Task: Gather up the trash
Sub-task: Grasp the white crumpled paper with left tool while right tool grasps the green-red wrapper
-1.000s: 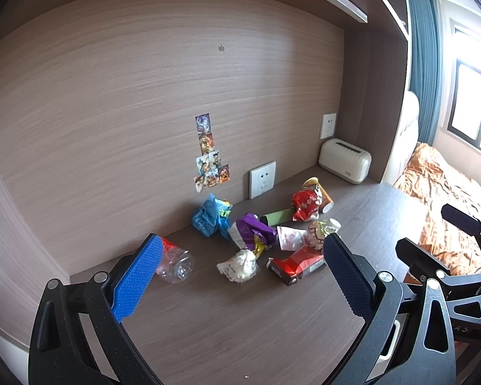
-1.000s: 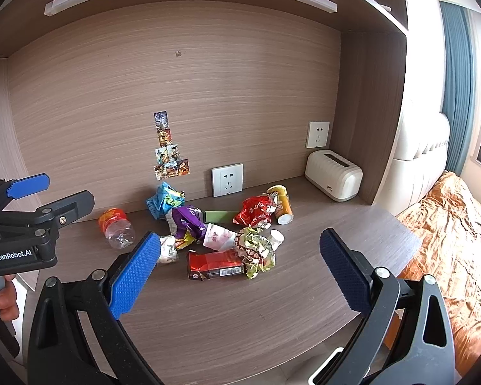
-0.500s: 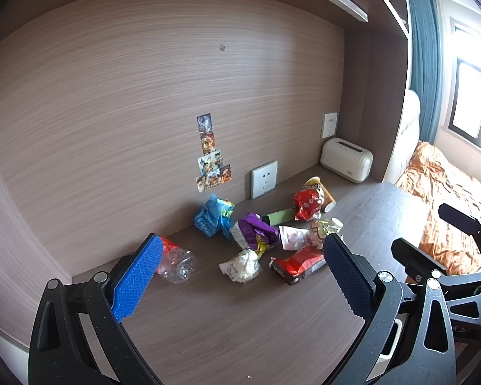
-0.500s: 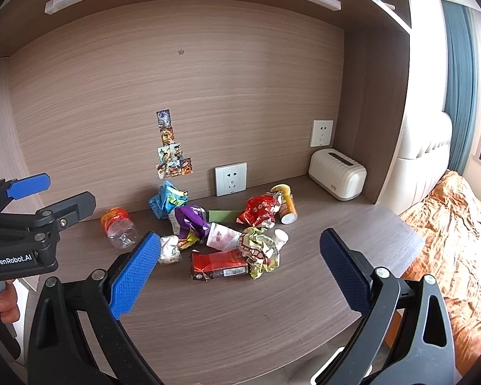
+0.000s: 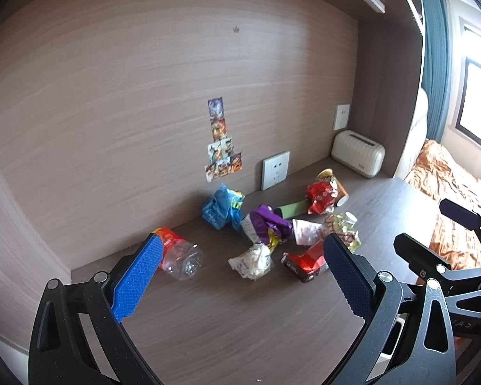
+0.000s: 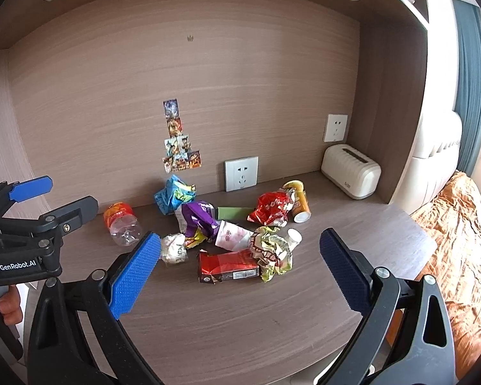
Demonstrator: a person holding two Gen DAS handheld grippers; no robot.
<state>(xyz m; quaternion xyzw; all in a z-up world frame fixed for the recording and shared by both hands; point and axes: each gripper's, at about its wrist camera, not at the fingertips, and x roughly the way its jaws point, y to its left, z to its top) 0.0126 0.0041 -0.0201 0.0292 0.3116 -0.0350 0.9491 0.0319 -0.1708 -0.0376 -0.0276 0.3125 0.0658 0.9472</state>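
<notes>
The trash pile (image 6: 227, 231), wrappers, a red carton (image 6: 229, 268) and a plastic bottle (image 6: 122, 223), lies untouched mid-tabletop (image 6: 240, 314) near the wall. Both the left gripper (image 5: 240, 276) and right gripper (image 6: 240, 266) hover spread wide, empty. Approach stage, I judge; next, pick one piece and descend.

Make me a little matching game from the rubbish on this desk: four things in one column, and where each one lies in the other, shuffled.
Things:
1. plastic bottle
2. red box
3. yellow cup
4. blue wrapper

Places:
A. against the back wall, under the stickers
B. front of the pile, nearest the grippers
C. far left, lying apart from the pile
D. on its side, at the end towards the cream toaster

Pairs: 1-C, 2-B, 3-D, 4-A
</notes>
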